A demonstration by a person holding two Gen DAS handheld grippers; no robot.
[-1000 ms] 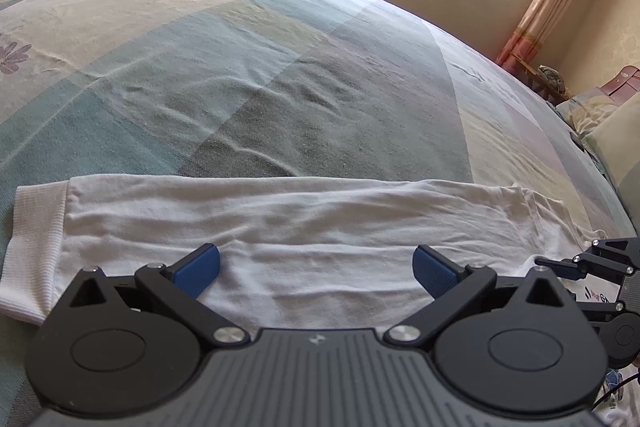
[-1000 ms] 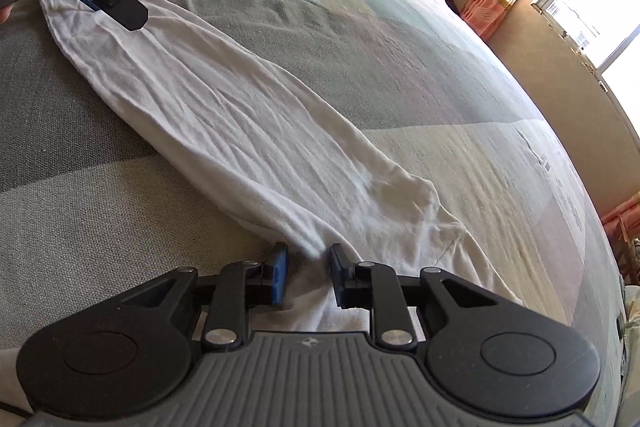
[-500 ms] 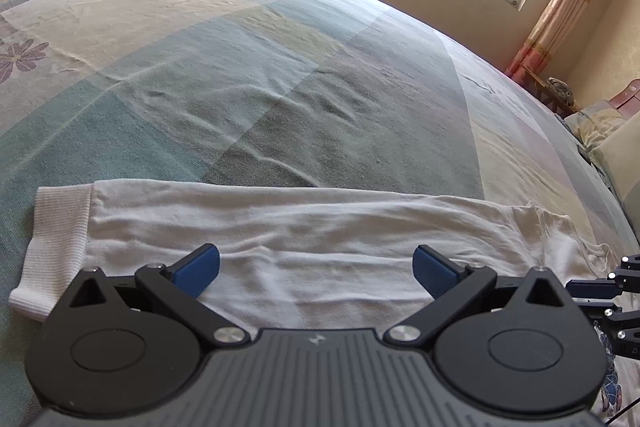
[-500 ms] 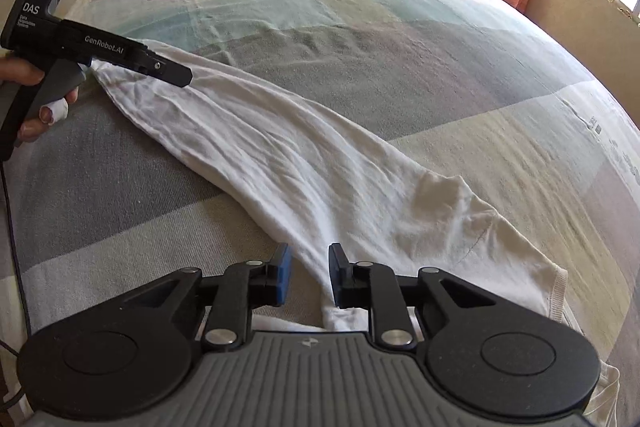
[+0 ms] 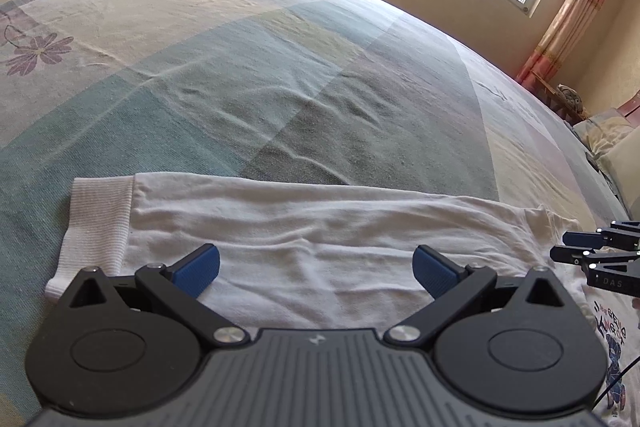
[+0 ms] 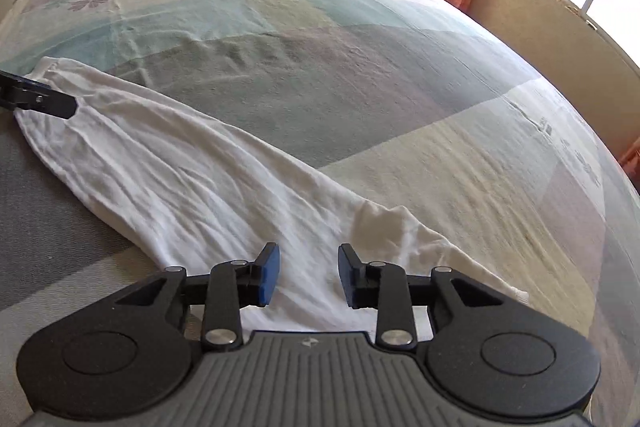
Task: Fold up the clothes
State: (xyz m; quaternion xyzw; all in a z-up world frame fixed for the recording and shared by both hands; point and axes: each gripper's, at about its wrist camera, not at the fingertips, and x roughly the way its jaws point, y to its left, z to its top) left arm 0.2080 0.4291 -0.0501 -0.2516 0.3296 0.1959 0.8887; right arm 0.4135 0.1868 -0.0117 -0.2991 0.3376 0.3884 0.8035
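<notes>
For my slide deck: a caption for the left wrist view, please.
Left gripper, jaws wide open, above a white shirt folded on the bed.

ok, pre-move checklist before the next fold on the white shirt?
1. Left gripper free of cloth: ok, jaws wide open over the sleeve.
2. Right gripper released: ok, jaws apart; cloth contact cannot tell.
3. Sleeve laid flat across the white shirt: ok, minor wrinkles.
4. Ribbed cuff flat: ok.
5. Grippers clear of each other: ok.
6. Shirt's near edge aligned: cannot tell, hidden below the grippers.
</notes>
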